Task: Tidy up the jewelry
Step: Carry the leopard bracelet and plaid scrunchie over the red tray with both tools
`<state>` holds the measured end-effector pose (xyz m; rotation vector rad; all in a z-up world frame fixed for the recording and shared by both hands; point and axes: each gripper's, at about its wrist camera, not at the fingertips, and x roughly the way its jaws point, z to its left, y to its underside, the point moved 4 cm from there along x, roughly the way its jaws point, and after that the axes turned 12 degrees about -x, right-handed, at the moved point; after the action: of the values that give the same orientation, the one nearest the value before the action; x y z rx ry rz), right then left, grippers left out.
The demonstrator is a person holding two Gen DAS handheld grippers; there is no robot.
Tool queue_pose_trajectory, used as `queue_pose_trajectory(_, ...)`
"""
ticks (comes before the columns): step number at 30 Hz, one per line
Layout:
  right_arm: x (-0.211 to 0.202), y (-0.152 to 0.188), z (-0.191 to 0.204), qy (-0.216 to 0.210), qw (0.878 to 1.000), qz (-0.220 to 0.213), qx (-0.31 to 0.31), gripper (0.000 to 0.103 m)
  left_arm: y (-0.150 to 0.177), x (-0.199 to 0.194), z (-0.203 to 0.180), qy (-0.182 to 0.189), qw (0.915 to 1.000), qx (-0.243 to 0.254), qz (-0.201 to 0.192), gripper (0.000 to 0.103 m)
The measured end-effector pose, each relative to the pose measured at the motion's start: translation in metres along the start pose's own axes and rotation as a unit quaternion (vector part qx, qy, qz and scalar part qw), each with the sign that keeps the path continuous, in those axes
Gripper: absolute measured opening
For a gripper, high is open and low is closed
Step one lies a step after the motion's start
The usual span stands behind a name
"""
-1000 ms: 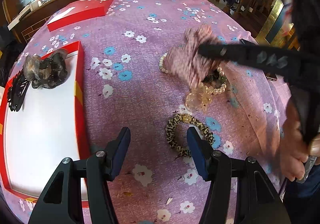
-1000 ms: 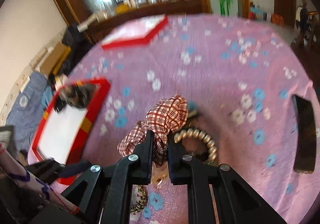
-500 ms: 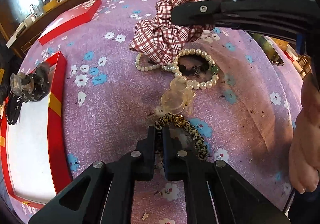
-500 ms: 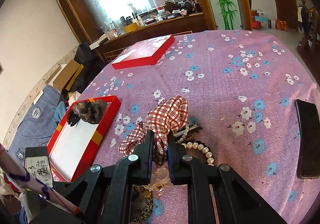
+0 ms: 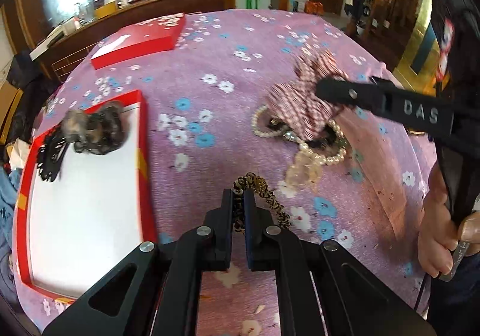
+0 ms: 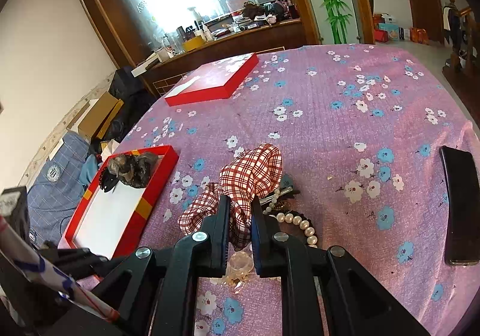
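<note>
My left gripper (image 5: 238, 204) is shut on a leopard-print hair band (image 5: 264, 195), lifted a little off the purple flowered cloth. My right gripper (image 6: 240, 210) is shut on a red plaid scrunchie (image 6: 255, 171), held just above a pile of jewelry; in the left wrist view that scrunchie (image 5: 300, 95) hangs from the right gripper's black finger. Under it lie a pearl bracelet (image 5: 330, 155), a clear hair clip (image 5: 303, 171) and dark pieces. A red tray with a white floor (image 5: 84, 216) lies to the left, holding a grey-brown scrunchie (image 5: 96, 131) and a black clip (image 5: 51, 158).
A red box lid (image 6: 213, 83) lies at the far side of the table. A black phone (image 6: 459, 207) rests near the right edge. A person's hand (image 5: 441, 234) grips the right tool's handle. A wooden counter with clutter stands beyond the table.
My left gripper went from open over the leopard band to shut on it, then rose with it and swung toward the tray. The right gripper kept its hold on the plaid scrunchie.
</note>
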<state>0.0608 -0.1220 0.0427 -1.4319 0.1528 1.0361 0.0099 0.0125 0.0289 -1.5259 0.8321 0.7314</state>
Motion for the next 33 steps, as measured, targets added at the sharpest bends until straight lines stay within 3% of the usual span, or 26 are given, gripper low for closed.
queue_pose_trajectory(18, -0.013, 0.004, 0.047, -0.027, 0.999, 0.008, -0.017, 0.014, -0.006, -0.046, 0.069, 0.000, 0.9963, -0.073, -0.046, 0.006)
queue_pose_trajectory(33, 0.013, -0.009, 0.130, -0.056, 0.994, 0.033, -0.088, 0.015, 0.001, -0.072, 0.151, -0.014, 0.9867, -0.144, -0.074, 0.006)
